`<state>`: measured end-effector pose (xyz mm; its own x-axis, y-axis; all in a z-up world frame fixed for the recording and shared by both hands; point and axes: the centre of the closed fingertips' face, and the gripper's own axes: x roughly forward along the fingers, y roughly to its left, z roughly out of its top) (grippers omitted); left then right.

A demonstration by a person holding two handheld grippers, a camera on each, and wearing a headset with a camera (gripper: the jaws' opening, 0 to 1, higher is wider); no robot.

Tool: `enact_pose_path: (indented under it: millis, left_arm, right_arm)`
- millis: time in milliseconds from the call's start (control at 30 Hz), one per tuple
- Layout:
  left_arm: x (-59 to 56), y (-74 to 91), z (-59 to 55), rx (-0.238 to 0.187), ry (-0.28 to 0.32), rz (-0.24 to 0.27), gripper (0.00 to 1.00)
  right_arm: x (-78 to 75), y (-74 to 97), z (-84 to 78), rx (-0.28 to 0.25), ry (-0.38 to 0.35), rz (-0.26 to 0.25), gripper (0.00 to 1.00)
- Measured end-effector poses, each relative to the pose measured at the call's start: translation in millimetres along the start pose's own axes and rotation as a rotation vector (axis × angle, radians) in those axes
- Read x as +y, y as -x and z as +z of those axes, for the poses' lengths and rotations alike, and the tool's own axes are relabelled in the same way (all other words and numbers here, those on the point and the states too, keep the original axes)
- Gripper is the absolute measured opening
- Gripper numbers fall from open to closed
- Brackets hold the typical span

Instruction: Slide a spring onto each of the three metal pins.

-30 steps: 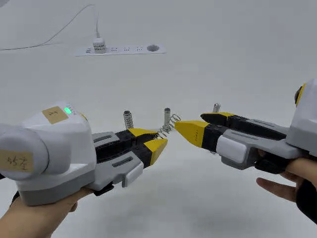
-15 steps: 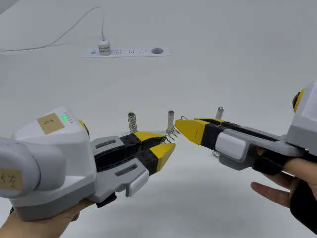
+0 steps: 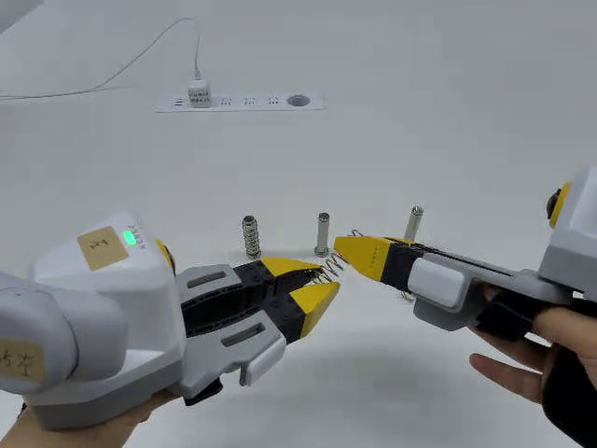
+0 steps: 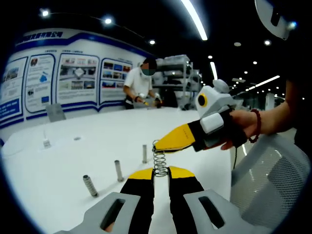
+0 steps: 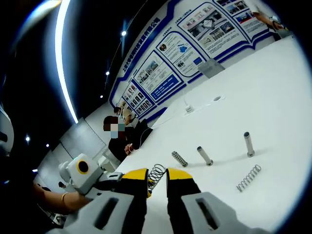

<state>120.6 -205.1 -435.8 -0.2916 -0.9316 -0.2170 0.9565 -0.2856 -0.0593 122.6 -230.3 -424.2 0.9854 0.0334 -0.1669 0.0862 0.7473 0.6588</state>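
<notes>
Three metal pins stand in a row on the white table (image 3: 448,121). The left pin (image 3: 251,235) wears a spring; the middle pin (image 3: 323,233) and right pin (image 3: 413,222) are bare. In front of the middle pin, a spring (image 3: 334,264) hangs in the air between both grippers. My left gripper (image 3: 315,285) is shut on its lower end (image 4: 159,168). My right gripper (image 3: 347,248) pinches the other end, and the coil (image 5: 156,174) sits between its yellow jaws. A second loose spring (image 5: 248,178) lies on the table beside the right pin (image 5: 249,144).
A white power strip (image 3: 241,100) with a plug and cable lies at the far side of the table. A person (image 4: 141,83) stands at a bench in the background, in front of wall posters.
Both grippers, still joined by the spring, have drifted slightly toward me, from in front of the middle pin's top to below its base. The head camera has also shifted.
</notes>
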Motion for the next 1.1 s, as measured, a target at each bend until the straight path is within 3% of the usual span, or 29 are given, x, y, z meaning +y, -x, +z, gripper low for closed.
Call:
enact_pose_path:
  millis: [233, 433, 700, 867, 1100]
  left_arm:
    - [-0.7, -1.3, -0.6, 0.003, -0.005, 0.003, 0.10]
    - [-1.4, -3.0, -6.0, 0.025, -0.013, 0.013, 0.10]
    - [-0.9, -3.7, -9.0, 0.039, -0.001, 0.023, 0.11]
    - [0.3, -3.6, -12.9, 0.057, 0.005, 0.031, 0.12]
    - [6.5, -2.2, -19.2, 0.085, -0.009, 0.058, 0.22]
  right_arm:
    - [2.6, 1.0, 0.9, -0.012, -0.049, 0.032, 0.13]
    - [7.2, 1.0, -0.4, -0.006, -0.044, 0.059, 0.12]
    - [8.5, 0.1, -1.7, 0.005, 0.022, 0.052, 0.12]
    - [10.4, -1.2, 1.1, 0.011, 0.108, 0.033, 0.11]
    - [9.5, -6.8, 13.8, 0.004, 0.198, 0.017, 0.11]
